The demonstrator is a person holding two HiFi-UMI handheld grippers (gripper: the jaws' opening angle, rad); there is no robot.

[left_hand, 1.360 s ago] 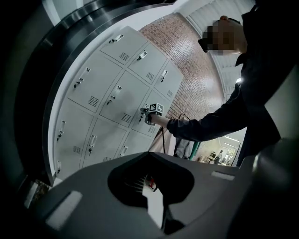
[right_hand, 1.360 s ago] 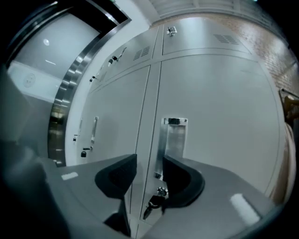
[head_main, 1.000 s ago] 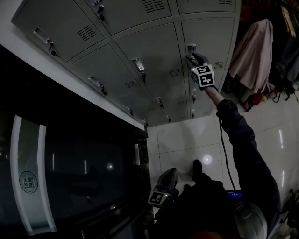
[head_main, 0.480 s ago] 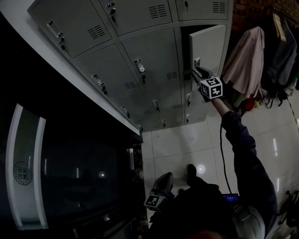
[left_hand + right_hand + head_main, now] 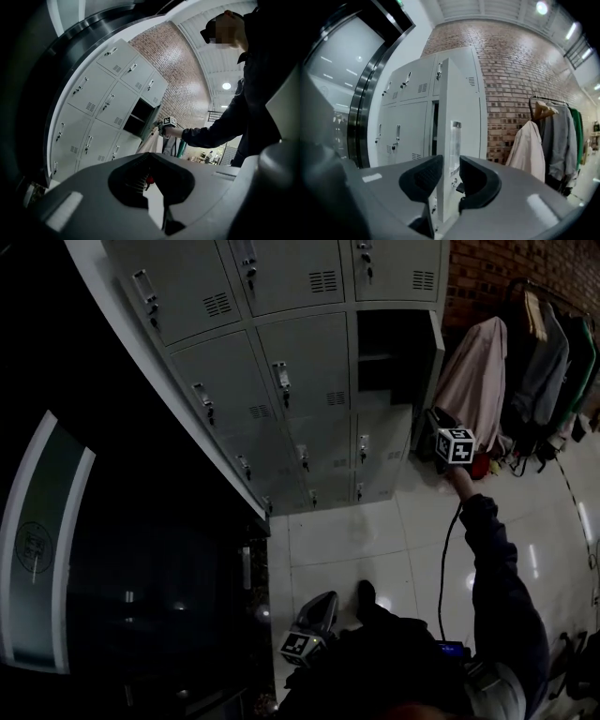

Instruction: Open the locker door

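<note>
My left gripper (image 5: 151, 164) hangs low by my legs, jaws together on nothing. My right gripper's (image 5: 451, 176) jaws are closing, not yet pressing the edge of the locker door (image 5: 461, 103) between them. The door stands wide open. Beyond it, coats (image 5: 529, 145) hang.
</note>
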